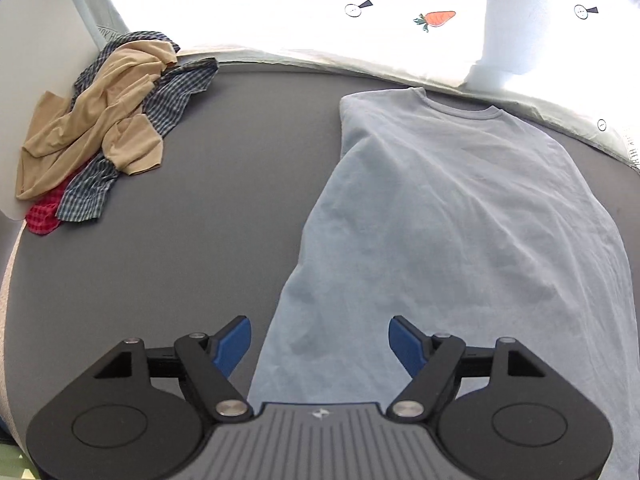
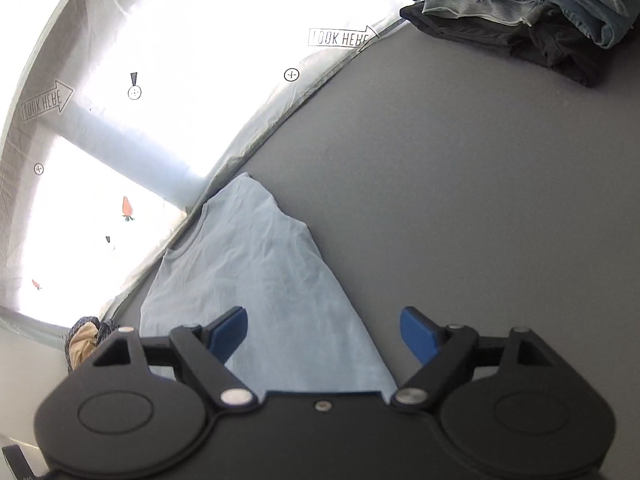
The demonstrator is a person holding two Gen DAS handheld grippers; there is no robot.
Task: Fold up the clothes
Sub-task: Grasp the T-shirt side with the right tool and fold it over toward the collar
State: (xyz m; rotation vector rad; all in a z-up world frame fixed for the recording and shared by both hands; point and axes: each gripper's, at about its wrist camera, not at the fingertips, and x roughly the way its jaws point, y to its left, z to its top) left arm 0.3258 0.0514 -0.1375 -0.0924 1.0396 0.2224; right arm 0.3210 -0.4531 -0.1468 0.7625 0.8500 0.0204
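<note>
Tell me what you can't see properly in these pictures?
- Blue shirt: its near end is hidden behind the left gripper in the left view, and behind the right gripper in the right view.
- Folded stack: cut off by the right view's top edge.
- Red cloth: mostly buried under the pile's checked shirt, left view.

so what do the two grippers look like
Both match: the left gripper and right gripper have black linkage arms with silver pivot pins, round black housings and blue fingers. The left body is ribbed grey with a small emblem; the right is plain black.
</note>
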